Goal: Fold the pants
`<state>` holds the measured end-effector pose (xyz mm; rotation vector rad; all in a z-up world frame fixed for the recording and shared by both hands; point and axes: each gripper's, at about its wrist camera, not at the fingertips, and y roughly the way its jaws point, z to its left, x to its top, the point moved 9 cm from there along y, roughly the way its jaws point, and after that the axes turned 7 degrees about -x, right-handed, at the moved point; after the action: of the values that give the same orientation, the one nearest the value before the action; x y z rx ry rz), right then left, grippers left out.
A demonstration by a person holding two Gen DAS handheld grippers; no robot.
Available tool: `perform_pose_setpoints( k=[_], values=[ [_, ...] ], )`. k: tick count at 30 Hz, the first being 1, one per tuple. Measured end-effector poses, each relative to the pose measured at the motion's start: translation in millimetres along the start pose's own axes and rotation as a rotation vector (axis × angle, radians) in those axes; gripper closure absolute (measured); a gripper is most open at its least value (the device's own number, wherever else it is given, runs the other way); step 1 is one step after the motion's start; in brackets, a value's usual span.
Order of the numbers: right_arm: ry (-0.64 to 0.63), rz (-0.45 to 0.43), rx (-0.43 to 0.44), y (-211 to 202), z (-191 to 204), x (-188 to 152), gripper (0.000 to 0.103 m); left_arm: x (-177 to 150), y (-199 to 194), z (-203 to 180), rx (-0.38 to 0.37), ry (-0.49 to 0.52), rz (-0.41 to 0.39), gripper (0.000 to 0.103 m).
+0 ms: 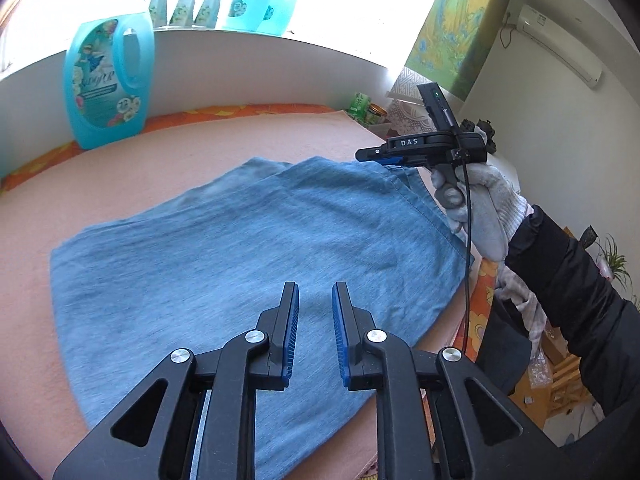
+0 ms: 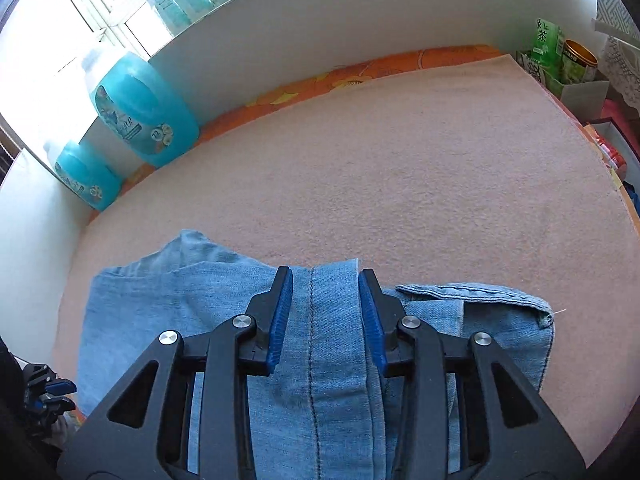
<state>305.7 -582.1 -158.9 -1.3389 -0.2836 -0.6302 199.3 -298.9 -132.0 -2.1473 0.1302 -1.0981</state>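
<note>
pink towel-covered table [image 2: 400, 168], orange floral cloth [image 2: 360, 72] at edge, folded blue jeans [image 1: 240, 248] flat on top, teal detergent bottle [image 1: 108, 84] at back

Left wrist cam sits low over the near edge of the pants [image 1: 248, 248], facing the back wall — close. Right wrist cam looks fwd from the right end, very close above the denim. Both share the pants, pink cover [image 2: 400, 152], blue bottle [image 1: 108, 84].

Pants [image 1: 224, 256] matt blue denim; blanket [image 2: 400, 168] fuzzy pink cloth.
</note>
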Motion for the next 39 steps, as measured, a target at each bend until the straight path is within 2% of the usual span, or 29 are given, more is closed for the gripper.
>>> perform_pose_setpoints(
  k=[1,2,6,11,15,17,18,19,23,25,26,28,29,31,34,35,37,39],
  values=[
    [-0.019,-0.019,-0.018,-4.5,2.8,0.0,0.094,-1.7,-4.5,7.6,0.015,-0.009,-0.006,0.088],
    [-0.026,-0.044,-0.04,-10.4,4.2,0.9,0.095,-2.5,-9.1,14.4,0.03,-0.023,-0.015,0.088],
    [-0.013,-0.095,-0.027,-34.8,5.2,1.2,0.098,-5.0,-28.7,41.9,0.076,-0.079,-0.047,0.088],
    [0.047,-0.162,-0.182,-56.6,-31.9,6.1,0.102,-11.0,-50.6,67.6,0.131,-0.117,-0.079,0.088],
    [0.104,-0.106,-0.043,-47.0,-37.9,5.0,0.102,-14.7,-58.0,80.9,0.162,-0.133,-0.085,0.088],
    [0.084,-0.06,0.001,-35.6,-27.9,2.3,0.093,-16.4,-60.1,85.7,0.169,-0.144,-0.088,0.088],
    [0.068,-0.038,0.0,-28.3,-23.7,1.2,0.074,-17.0,-62.4,87.3,0.173,-0.146,-0.09,0.088],
    [0.053,-0.025,-0.025,-20.8,-22.0,0.5,0.061,-17.3,-64.1,88.0,0.176,-0.146,-0.093,0.088],
    [0.03,0.056,-0.071,9.5,-21.3,-3.3,0.061,-17.7,-67.1,89.1,0.183,-0.142,-0.096,0.088],
    [0.028,0.06,-0.075,15.8,-19.9,-1.5,0.061,-18.7,-65.8,89.9,0.187,-0.141,-0.088,0.088],
    [0.024,0.059,-0.072,17.1,-16.9,-1.2,0.062,-19.5,-65.2,90.2,0.189,-0.139,-0.084,0.088],
    [0.021,0.041,-0.031,13.8,-8.0,-1.3,0.092,-21.1,-64.4,92.0,0.198,-0.138,-0.08,0.088],
    [0.01,0.017,-0.029,8.0,-4.4,-0.9,0.095,-22.2,-64.4,93.3,0.196,-0.141,-0.079,0.088],
    [-0.003,-0.05,-0.059,-9.5,-0.6,1.4,0.099,-22.7,-64.2,94.9,0.199,-0.144,-0.079,0.088],
    [0.022,-0.136,-0.101,-41.6,-9.2,7.7,0.101,-23.4,-63.5,97.3,0.211,-0.142,-0.075,0.086],
    [0.038,-0.16,-0.115,-51.2,-15.5,9.4,0.101,-23.9,-63.3,98.7,0.217,-0.14,-0.072,0.078],
    [0.046,-0.165,-0.119,-58.0,-23.8,8.5,0.101,-25.3,-64.3,101.0,0.236,-0.13,-0.073,0.068],
    [0.035,-0.133,-0.145,-48.8,-29.0,3.6,0.101,-27.5,-64.8,102.7,0.234,-0.133,-0.069,0.067]
  ],
)
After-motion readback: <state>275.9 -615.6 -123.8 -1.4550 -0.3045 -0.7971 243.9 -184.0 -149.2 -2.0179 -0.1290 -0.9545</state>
